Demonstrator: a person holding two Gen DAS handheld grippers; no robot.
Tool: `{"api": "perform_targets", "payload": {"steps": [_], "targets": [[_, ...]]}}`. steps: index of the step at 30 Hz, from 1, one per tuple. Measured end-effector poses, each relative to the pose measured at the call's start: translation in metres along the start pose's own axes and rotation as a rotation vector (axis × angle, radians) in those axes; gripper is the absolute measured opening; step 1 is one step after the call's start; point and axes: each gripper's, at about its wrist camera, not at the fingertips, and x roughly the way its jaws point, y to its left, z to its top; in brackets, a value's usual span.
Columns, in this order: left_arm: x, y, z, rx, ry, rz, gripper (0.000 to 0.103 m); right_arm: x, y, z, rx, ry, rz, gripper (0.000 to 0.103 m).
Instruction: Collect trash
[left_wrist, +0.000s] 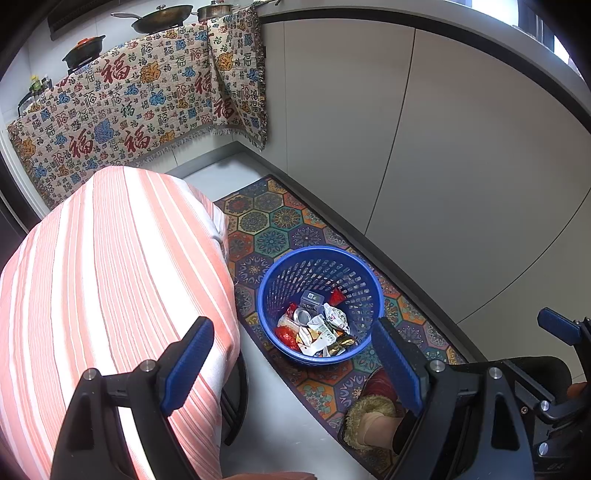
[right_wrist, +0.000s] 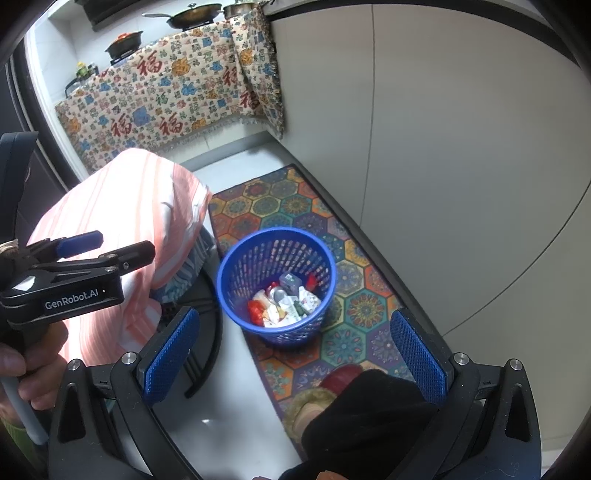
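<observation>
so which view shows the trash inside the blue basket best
The left wrist view. It looks more steeply into the blue basket, so the trash shows larger: a can, wrappers and a small box. The right wrist view shows the same pile smaller and partly hidden by the basket's near wall.

The basket (left_wrist: 320, 302) stands on the mat (left_wrist: 273, 225), trash (left_wrist: 316, 328) inside it, the draped table (left_wrist: 110, 280) just left of it, cabinets (left_wrist: 424, 147) right.
</observation>
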Motion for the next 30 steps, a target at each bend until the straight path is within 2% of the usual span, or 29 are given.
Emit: {"api": "perform_targets", "payload": {"steps": [30], "targets": [[0.0062,-0.004,-0.002,0.031,0.014,-0.001,0.089,0.0027,-0.0004,-0.0075,0.007,0.018,0.004,0.103]]}}
